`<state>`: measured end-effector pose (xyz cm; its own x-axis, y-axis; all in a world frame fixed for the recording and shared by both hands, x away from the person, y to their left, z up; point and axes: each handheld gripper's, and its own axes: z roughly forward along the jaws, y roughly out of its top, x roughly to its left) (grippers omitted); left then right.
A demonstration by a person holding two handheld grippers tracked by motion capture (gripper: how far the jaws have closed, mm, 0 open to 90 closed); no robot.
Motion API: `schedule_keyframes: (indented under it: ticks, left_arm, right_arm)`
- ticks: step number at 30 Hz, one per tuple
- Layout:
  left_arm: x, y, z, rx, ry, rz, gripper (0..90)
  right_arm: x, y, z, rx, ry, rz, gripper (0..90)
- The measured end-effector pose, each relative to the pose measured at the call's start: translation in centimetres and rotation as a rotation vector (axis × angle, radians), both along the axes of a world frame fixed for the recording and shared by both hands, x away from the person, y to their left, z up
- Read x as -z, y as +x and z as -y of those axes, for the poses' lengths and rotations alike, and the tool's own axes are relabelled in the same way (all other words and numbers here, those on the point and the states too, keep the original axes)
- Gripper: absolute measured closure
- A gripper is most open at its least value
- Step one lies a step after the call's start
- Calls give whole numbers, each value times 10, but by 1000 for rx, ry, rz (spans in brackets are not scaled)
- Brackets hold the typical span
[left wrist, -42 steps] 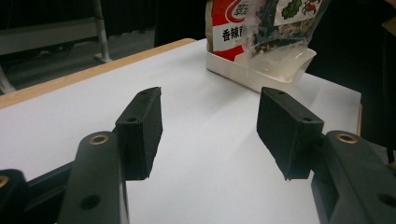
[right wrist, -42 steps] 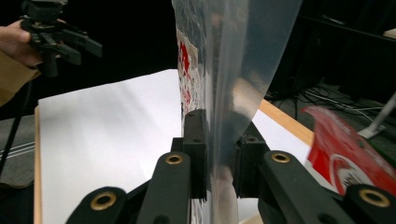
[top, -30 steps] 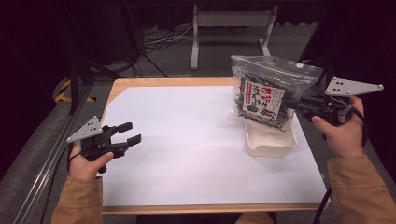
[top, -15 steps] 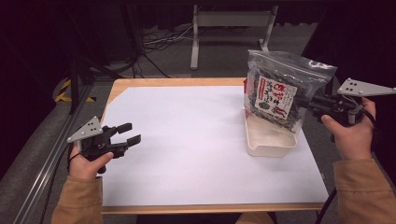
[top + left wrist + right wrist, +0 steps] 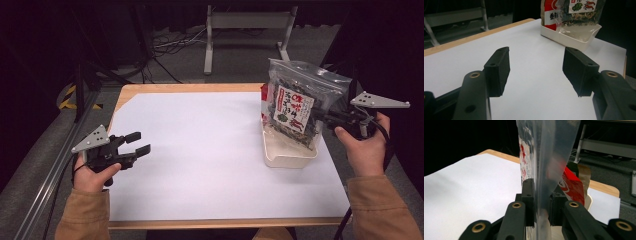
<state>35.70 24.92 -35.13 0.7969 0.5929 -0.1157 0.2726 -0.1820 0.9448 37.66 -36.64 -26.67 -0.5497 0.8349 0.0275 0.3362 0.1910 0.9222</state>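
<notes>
The right claw point(image 5: 320, 116) pinches the side edge of a clear plastic bag point(image 5: 295, 107) filled with dark dried contents and bearing a white label with red print. In the right gripper view the two black jaws press flat against the thin plastic of the bag point(image 5: 544, 157) from either side, with the film standing upright between them. The bag hangs upright near the right edge of the bench point(image 5: 190, 89), its lower end resting inside a shallow white tray point(image 5: 285, 156). The tray sits on the white sheet point(image 5: 200, 150) that covers most of the bench top, close to the sheet's right edge and about midway between the far and near edges. A red packet point(image 5: 572, 186) shows behind the bag in the right gripper view, at the far end of the tray. The right hand point(image 5: 367, 145) grips the tool from beyond the right edge of the bench.

The left claw point(image 5: 137, 143) is spread, with nothing between its jaws. It hovers over the left edge of the bench, near the front left corner, held level by the left hand point(image 5: 92, 172) and pointing across the sheet toward the tray. In the left gripper view the two pads point(image 5: 499, 67) stand well apart above the bare sheet, and the tray point(image 5: 571, 37) with the bag point(image 5: 574, 15) in it appears well beyond them.
</notes>
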Motion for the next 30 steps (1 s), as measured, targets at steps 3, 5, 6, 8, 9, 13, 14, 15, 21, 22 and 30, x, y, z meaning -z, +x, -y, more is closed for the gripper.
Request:
schedule_keyframes:
  ticks: [3, 5, 6, 8, 9, 13, 14, 15, 21, 22, 30]
  left_arm:
    - [0, 0, 0, 1, 4, 5, 394]
    - [0, 0, 0, 0, 2, 3, 394]
    - [0, 0, 0, -1, 3, 1, 394]
    - [0, 0, 0, 0, 6, 6, 394]
    - [0, 0, 0, -2, 3, 3, 394]
    - [0, 0, -1, -6, 5, 1, 391]
    - [0, 0, -1, -6, 6, 3, 390]
    - [0, 0, -1, -6, 6, 3, 388]
    - [2, 2, 3, -9, 18, 4, 368]
    - [2, 2, 3, -9, 18, 4, 368]
    - [3, 2, 6, -9, 21, -3, 363]
  right_arm:
    - [2, 0, -3, 11, -23, 0, 780]
    - [3, 0, -4, 11, -33, 1, 780]
    - [4, -1, -5, 13, -40, 0, 780]
    - [5, 0, -6, 15, -50, -3, 780]
    - [7, 0, -6, 16, -56, -5, 780]
    - [14, 0, -6, 14, -50, -13, 780]
    - [16, 0, -6, 12, -54, -12, 781]
    - [16, 0, -6, 12, -54, -12, 781]
    - [30, 2, -10, -3, -77, -37, 780]
    - [32, 2, -10, -2, -77, -38, 780]
    - [51, 0, -10, -1, -64, -59, 779]
